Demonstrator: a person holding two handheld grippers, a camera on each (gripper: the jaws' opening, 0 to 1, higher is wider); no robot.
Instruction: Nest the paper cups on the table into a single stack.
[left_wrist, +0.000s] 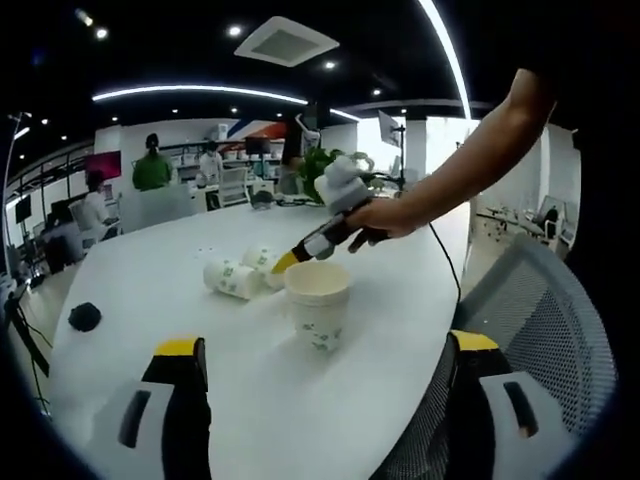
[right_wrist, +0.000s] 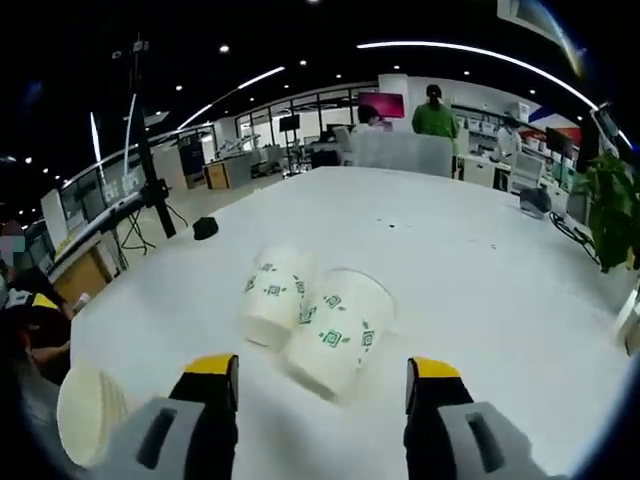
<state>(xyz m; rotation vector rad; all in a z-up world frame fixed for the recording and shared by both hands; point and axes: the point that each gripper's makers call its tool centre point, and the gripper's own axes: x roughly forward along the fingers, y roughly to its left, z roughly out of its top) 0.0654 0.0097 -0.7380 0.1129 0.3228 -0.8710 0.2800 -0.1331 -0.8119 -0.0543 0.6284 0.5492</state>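
Both my grippers stand released: right gripper (right_wrist: 320, 385) hovers before two toppled white paper cups (right_wrist: 315, 320) with green square logos, unreadable; left gripper (left_wrist: 325, 370) faces the upright printed cup (left_wrist: 318, 305) near the white table (left_wrist: 150, 300) edge

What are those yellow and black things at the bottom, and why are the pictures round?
They are grabber tools; a person holds one in each hand. A camera rides on each, so you see two round pictures. In the left gripper view, the left gripper is open above a white table, where an upright paper cup stands and two more cups lie tipped over. The person's hand reaches in with the other grabber. In the right gripper view, the right gripper is open over those lying cups. Nothing is held.
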